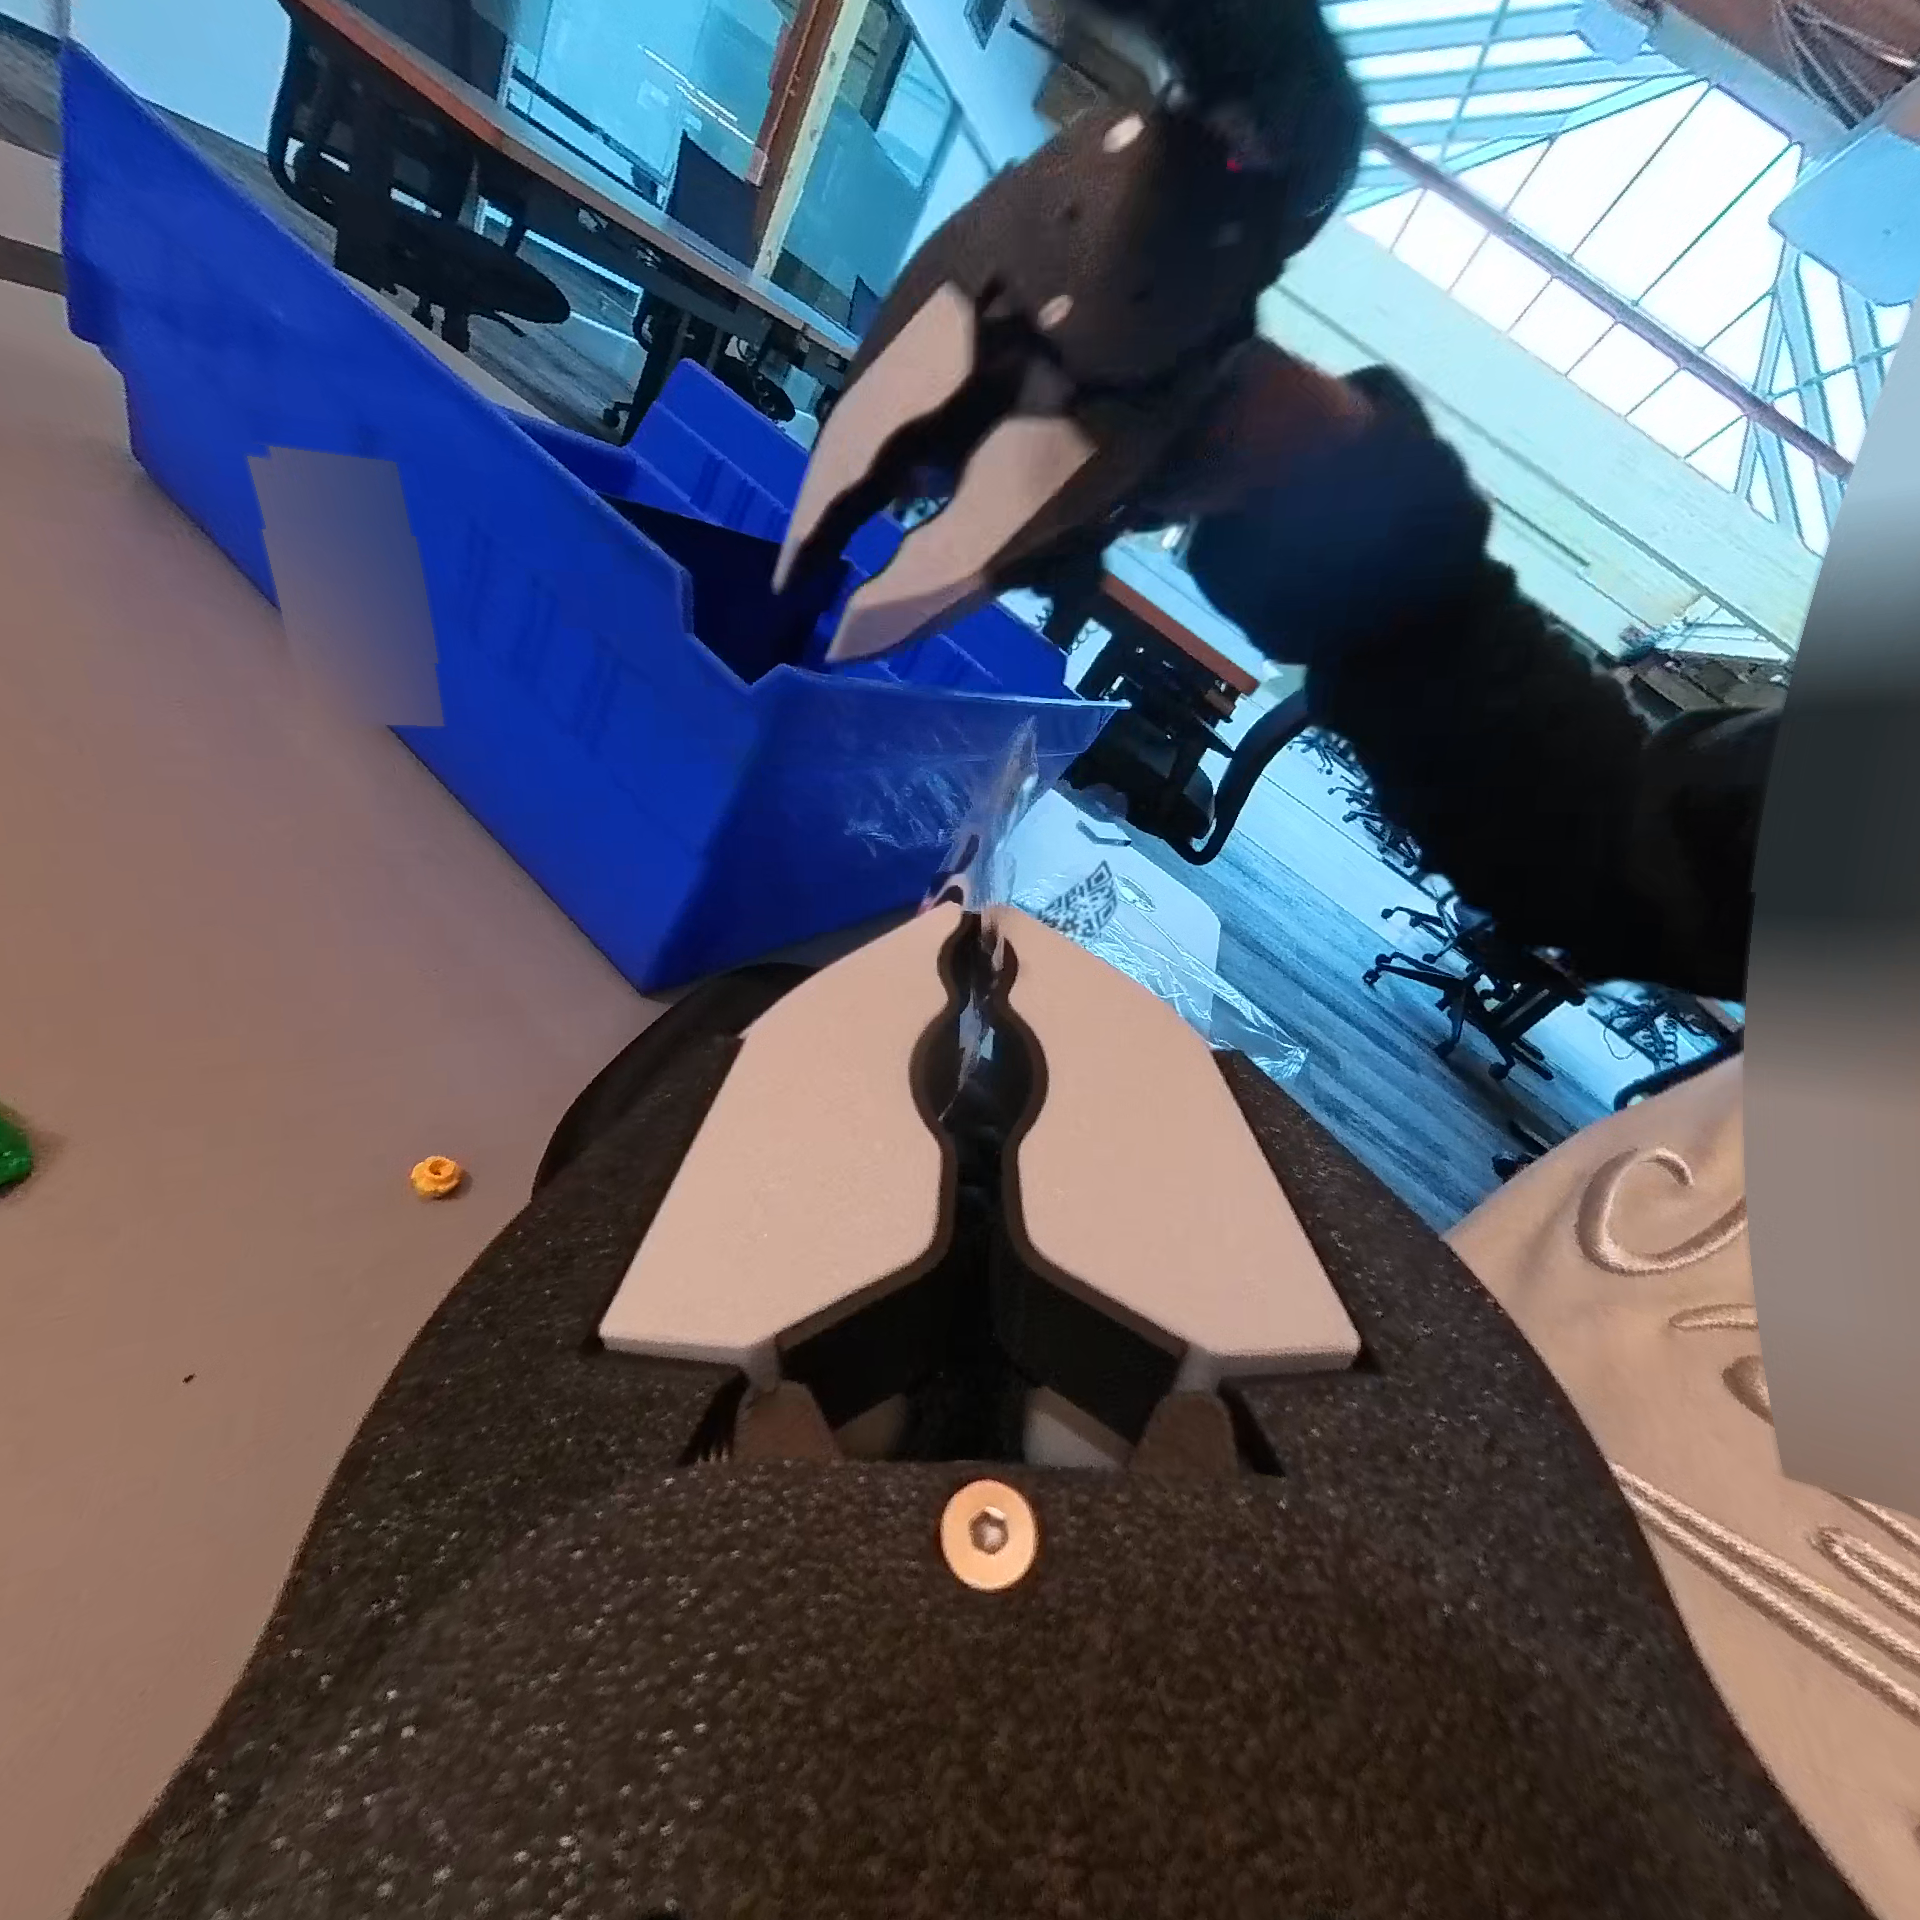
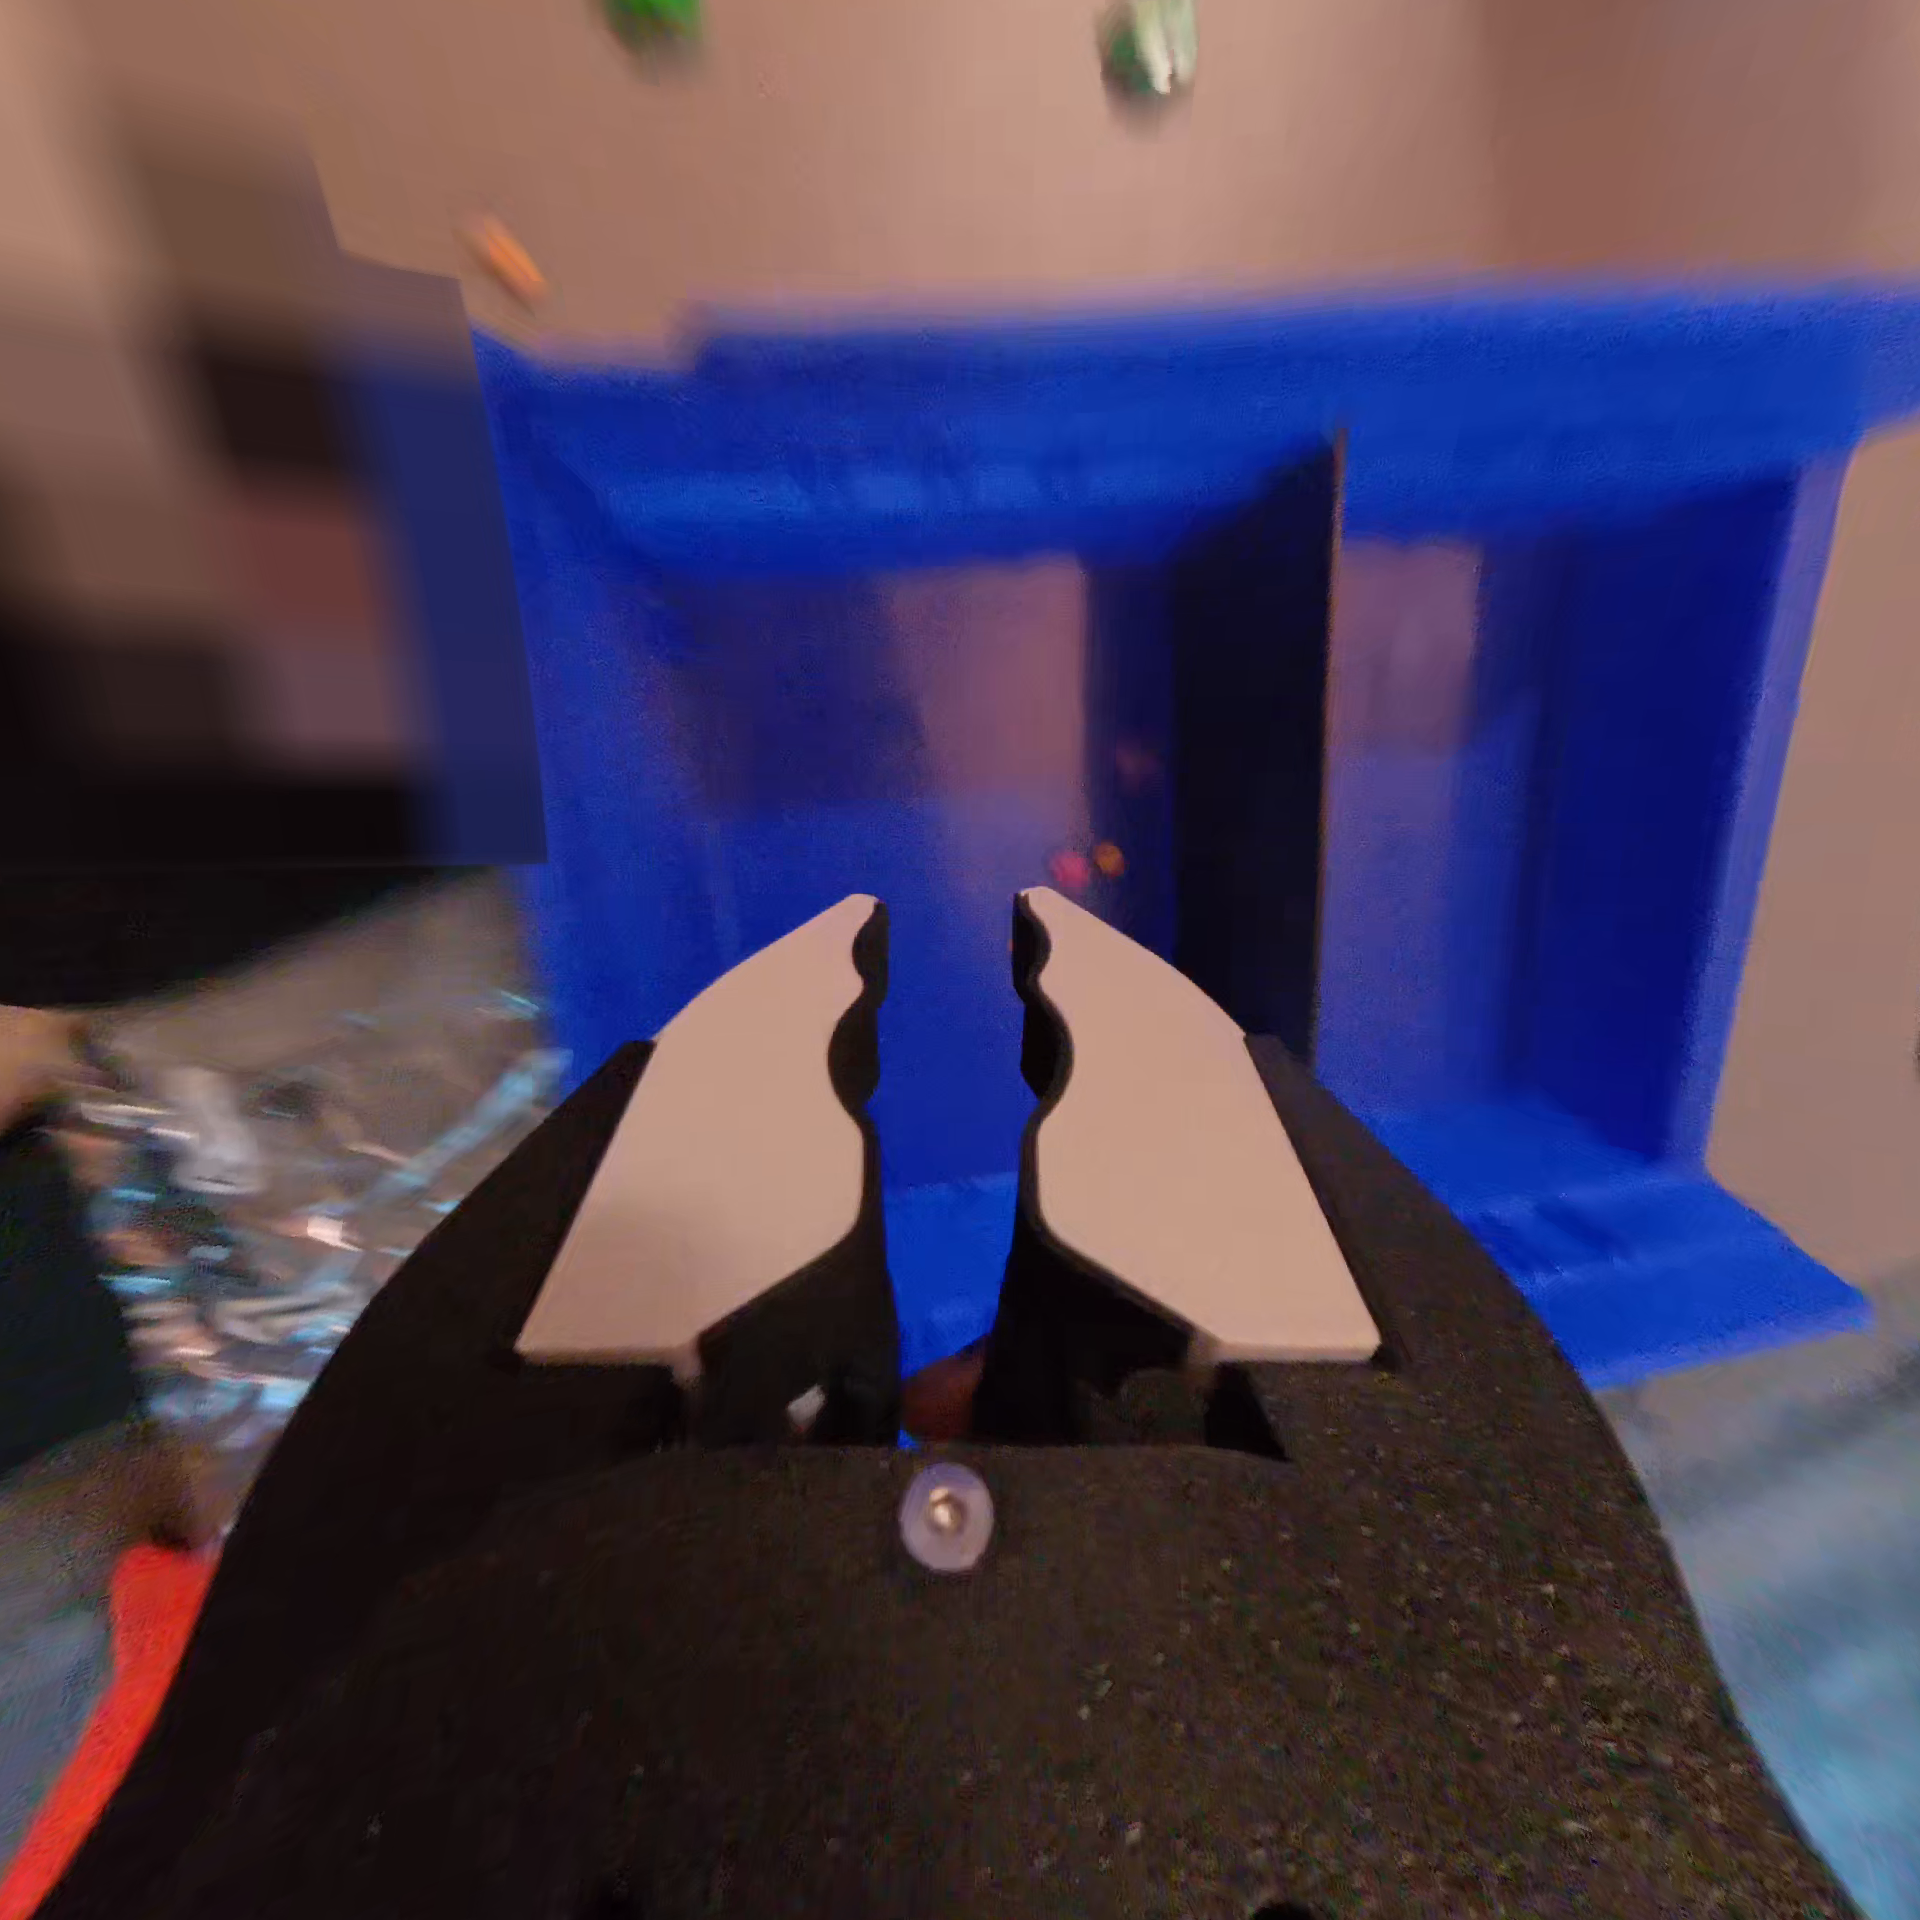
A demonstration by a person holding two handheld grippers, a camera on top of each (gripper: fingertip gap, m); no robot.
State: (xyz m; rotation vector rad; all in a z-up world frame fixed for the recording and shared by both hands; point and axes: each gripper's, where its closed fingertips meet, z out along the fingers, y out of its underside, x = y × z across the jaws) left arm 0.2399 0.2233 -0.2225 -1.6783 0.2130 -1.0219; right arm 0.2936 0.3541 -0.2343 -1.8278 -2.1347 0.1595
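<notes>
My left gripper (image 1: 982, 920) is shut on a clear plastic bag (image 1: 977, 800), which stretches up from its tips against the near corner of a blue bin (image 1: 582, 717). My right gripper (image 2: 951, 904) is open and empty, held above the bin's open compartments (image 2: 997, 707). It also shows in the left wrist view (image 1: 831, 613), over the bin, with a dark sleeve (image 1: 1455, 665) behind it. The right wrist view is blurred; a few small coloured pieces (image 2: 1086, 862) lie inside the bin. Crumpled clear plastic (image 2: 260, 1122) shows at the left.
The bin stands on a grey table (image 1: 208, 1039). A small orange piece (image 1: 436, 1176) and a green piece (image 1: 10, 1153) lie on it at the left. A grey garment (image 1: 1662, 1455) is at the right. Office desks and chairs (image 1: 1475, 977) stand beyond. My hands' fingertips stand some 15 cm from each other.
</notes>
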